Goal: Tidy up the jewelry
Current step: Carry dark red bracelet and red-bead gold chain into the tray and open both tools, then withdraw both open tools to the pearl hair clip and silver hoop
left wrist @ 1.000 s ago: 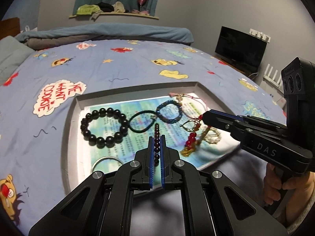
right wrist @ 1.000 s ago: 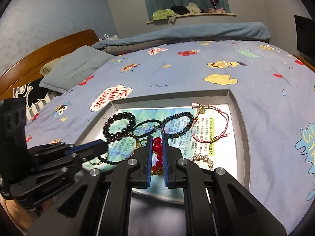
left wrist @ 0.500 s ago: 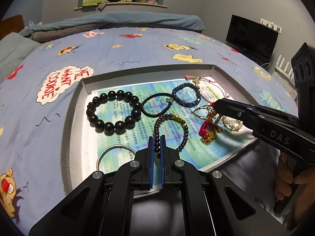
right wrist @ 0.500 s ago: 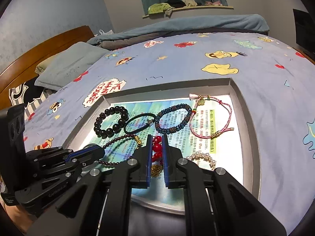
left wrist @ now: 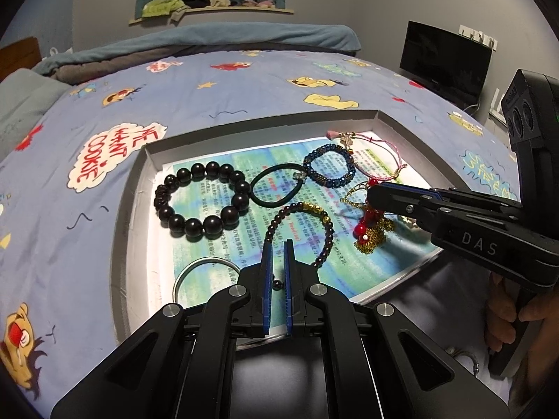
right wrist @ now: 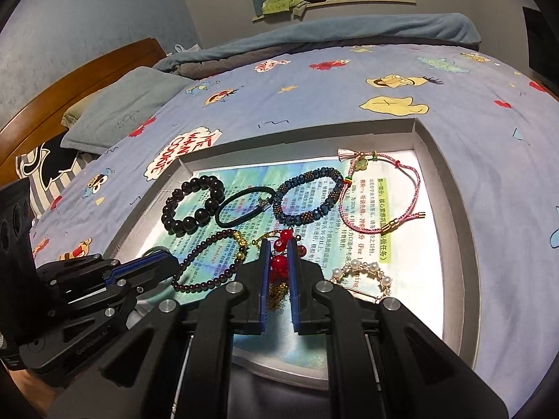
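Left gripper point(left wrist: 276, 249) pinches the dark bead bracelet point(left wrist: 297, 230); right gripper point(right wrist: 278, 251) clamps the red bead chain point(right wrist: 279, 263) over the tray point(right wrist: 450, 188).

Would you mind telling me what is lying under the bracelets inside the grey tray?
A printed blue-green sheet with text lines the tray, and the black bead bracelet and pink cord bracelet rest on it. The grippers hide its near edge, and the tray floor beneath is covered.

Silver bangle point(left wrist: 195, 272): near half hidden behind left hand-held gripper point(left wrist: 278, 244). Red-bead gold chain piece point(right wrist: 279, 265) mostly covered by right hand-held gripper point(right wrist: 278, 244) (whether the beads are actually pinched: can't tell). Printed sheet point(right wrist: 314, 202) text too small to read. Tray point(left wrist: 129, 216) near edge hidden behind both tools.
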`<action>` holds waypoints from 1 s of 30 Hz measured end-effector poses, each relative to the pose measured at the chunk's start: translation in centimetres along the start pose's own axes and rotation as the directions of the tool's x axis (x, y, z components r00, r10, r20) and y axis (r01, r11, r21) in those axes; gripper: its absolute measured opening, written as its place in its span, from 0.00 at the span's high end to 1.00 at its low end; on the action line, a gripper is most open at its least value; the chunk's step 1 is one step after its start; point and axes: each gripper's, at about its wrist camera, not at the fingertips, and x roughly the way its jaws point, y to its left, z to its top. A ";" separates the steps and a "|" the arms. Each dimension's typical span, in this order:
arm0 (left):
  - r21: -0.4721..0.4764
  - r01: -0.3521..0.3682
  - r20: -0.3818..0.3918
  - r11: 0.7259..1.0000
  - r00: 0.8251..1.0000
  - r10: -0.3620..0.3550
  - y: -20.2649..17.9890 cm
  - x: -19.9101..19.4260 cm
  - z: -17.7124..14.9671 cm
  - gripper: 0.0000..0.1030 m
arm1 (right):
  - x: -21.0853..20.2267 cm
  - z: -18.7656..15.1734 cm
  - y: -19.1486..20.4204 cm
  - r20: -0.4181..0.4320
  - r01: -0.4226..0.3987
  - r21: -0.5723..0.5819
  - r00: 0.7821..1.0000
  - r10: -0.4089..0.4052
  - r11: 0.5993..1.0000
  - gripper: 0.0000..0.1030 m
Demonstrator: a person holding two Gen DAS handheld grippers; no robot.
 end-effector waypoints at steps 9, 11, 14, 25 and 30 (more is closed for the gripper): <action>-0.006 -0.030 0.011 1.000 0.999 0.030 0.2 -0.7 0.0 0.81 | -0.9 0.3 0.2 0.020 0.026 -0.008 0.999 -0.026 1.000 0.69; -0.006 -0.032 0.019 0.999 0.999 0.032 0.2 -1.1 0.1 0.79 | -1.2 0.3 0.2 0.028 0.039 -0.010 0.999 -0.039 0.999 0.65; -0.010 -0.045 0.040 0.999 0.998 0.045 0.1 -1.9 0.2 0.64 | -1.7 0.2 0.3 0.028 0.052 -0.012 0.998 -0.052 0.999 0.57; -0.086 -0.112 0.133 0.990 0.983 0.123 1.3 -5.7 0.3 0.18 | -5.1 0.1 1.4 0.094 0.041 -0.030 0.995 -0.038 0.999 0.12; -0.111 -0.129 0.156 0.985 0.977 0.146 1.8 -7.1 -0.1 0.12 | -6.9 0.1 1.6 0.129 0.061 -0.030 0.990 -0.057 0.998 0.07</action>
